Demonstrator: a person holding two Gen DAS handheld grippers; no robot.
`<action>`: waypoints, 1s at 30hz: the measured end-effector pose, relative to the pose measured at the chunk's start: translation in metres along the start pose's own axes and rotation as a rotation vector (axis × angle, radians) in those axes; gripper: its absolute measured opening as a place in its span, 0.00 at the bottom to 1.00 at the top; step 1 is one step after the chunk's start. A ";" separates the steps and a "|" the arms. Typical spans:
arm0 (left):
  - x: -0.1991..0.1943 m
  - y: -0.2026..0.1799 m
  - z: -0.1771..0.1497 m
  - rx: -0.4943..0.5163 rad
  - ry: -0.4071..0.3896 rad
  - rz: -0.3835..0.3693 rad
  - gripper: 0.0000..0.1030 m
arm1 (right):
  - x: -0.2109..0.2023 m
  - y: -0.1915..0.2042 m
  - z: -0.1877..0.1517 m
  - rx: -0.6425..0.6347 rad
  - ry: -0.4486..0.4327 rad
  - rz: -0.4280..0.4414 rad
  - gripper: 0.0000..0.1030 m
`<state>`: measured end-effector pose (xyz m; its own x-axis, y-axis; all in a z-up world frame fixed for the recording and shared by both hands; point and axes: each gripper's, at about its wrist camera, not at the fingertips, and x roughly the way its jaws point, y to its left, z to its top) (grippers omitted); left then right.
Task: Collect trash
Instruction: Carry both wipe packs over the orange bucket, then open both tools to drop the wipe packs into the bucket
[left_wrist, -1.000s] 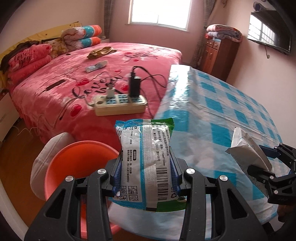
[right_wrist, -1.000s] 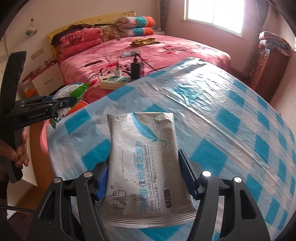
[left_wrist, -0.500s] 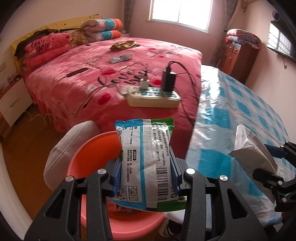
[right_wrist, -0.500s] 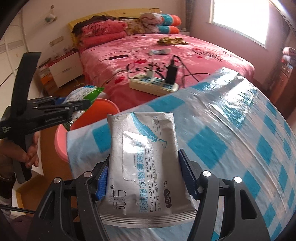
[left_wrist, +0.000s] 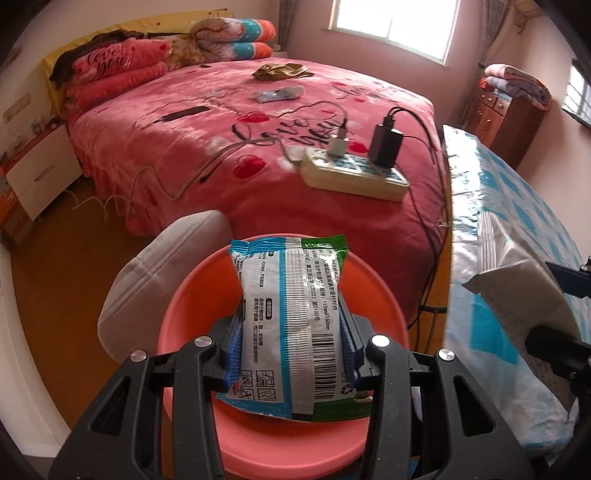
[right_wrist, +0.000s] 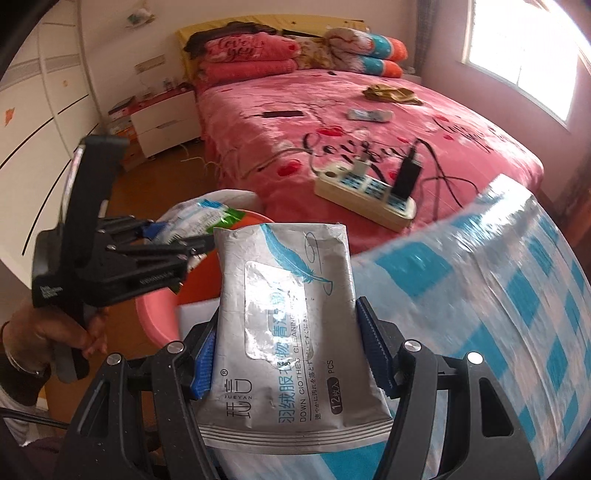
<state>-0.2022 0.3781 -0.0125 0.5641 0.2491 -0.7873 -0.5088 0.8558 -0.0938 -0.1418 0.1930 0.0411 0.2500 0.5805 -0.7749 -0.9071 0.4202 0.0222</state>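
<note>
My left gripper (left_wrist: 291, 352) is shut on a white, blue and green snack packet (left_wrist: 291, 317) and holds it right above a pink plastic basin (left_wrist: 280, 446) on the floor. My right gripper (right_wrist: 286, 354) is shut on a silver wet-wipes pack (right_wrist: 288, 317) with a blue feather print, held over the near corner of the blue-checked table (right_wrist: 517, 295). In the right wrist view the left gripper (right_wrist: 184, 236) with its snack packet (right_wrist: 199, 218) hangs over the basin (right_wrist: 155, 314), a hand (right_wrist: 55, 332) on its handle. The silver pack (left_wrist: 517, 280) shows at the right of the left view.
A pink bed (left_wrist: 258, 122) lies behind, carrying a power strip (left_wrist: 354, 177) with chargers and cables, a phone and small wrappers. A white cushioned stool (left_wrist: 162, 273) stands beside the basin. A wooden dresser (left_wrist: 506, 110) is at the back right, a white nightstand (right_wrist: 166, 122) at the left.
Both grippers swung left off the table toward the basin. The snack packet now hangs over the basin's middle, and the silver pack has reached the table's corner.
</note>
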 end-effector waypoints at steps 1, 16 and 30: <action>0.002 0.003 -0.001 -0.006 0.004 0.004 0.43 | 0.003 0.004 0.003 -0.007 0.001 0.007 0.64; 0.021 0.036 -0.014 -0.064 0.056 0.038 0.43 | 0.043 0.035 0.025 -0.073 0.039 0.060 0.65; 0.032 0.048 -0.020 -0.103 0.079 0.033 0.43 | 0.061 0.048 0.029 -0.096 0.068 0.061 0.69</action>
<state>-0.2216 0.4181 -0.0551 0.4951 0.2361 -0.8362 -0.5923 0.7958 -0.1260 -0.1601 0.2684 0.0133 0.1726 0.5527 -0.8153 -0.9489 0.3152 0.0128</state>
